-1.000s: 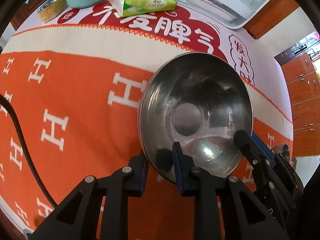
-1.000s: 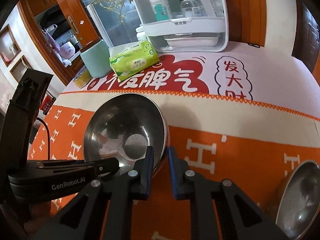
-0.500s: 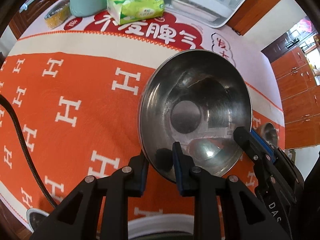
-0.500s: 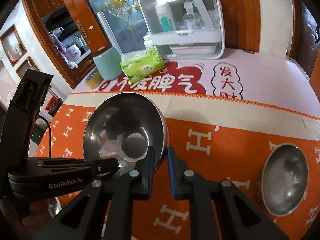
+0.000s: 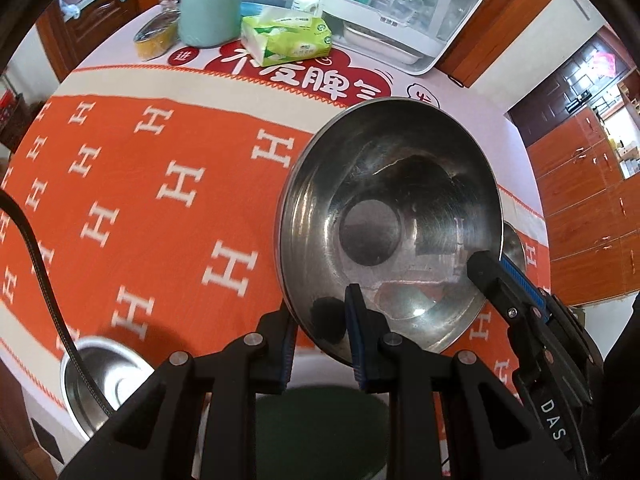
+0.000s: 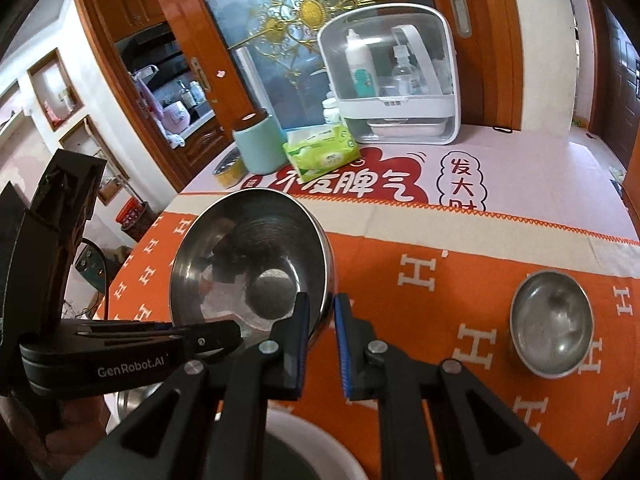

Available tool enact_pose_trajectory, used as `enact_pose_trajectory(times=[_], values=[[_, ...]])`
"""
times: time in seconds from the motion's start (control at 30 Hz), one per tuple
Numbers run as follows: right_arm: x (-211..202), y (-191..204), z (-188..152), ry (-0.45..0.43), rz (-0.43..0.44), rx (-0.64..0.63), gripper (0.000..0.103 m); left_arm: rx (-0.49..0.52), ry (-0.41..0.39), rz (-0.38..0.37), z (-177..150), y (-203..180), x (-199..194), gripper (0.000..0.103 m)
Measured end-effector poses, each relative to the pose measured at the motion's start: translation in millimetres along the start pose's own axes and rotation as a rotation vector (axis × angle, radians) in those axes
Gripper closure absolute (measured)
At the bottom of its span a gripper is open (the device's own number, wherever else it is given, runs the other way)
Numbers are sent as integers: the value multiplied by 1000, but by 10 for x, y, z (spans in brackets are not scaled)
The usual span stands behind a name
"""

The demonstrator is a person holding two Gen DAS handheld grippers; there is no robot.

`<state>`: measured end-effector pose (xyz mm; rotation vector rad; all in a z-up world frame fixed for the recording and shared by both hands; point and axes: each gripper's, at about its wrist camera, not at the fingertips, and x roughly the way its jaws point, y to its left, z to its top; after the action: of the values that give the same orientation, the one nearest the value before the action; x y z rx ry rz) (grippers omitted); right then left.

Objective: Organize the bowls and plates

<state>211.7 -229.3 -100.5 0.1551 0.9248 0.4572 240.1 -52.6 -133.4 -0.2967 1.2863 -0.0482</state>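
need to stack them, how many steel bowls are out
3: a big bowl held by both tools, a small bowl on the cloth's right, another near the left edge. Others may be hidden.

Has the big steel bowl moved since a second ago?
Yes. The big steel bowl has risen away from the orange tablecloth, which now looks smaller and farther below.

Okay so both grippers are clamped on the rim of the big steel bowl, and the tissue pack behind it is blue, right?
Not quite. The tissue pack is green, as the right wrist view shows. The left gripper and right gripper do both clamp the big steel bowl by its rim.
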Motion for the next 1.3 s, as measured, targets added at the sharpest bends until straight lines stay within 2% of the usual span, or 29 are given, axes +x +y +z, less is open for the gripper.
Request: enact_pose_trajectory(times=[0.43,0.77,1.0,1.3], values=[[-312,413,-415,44,83,-114,90,-92,-24,14,-749,294,-404,82],[-347,783,-632,106,140,-226,90,-178,-40,44,-1211,563,-622,81],[-236,1045,-751,184,155,-292,90,-207,-12,83,-1390,783,-666,80],[-88,1461,-816,244,132,-297,90,-153,38,110,-1378,1162,-742,80]])
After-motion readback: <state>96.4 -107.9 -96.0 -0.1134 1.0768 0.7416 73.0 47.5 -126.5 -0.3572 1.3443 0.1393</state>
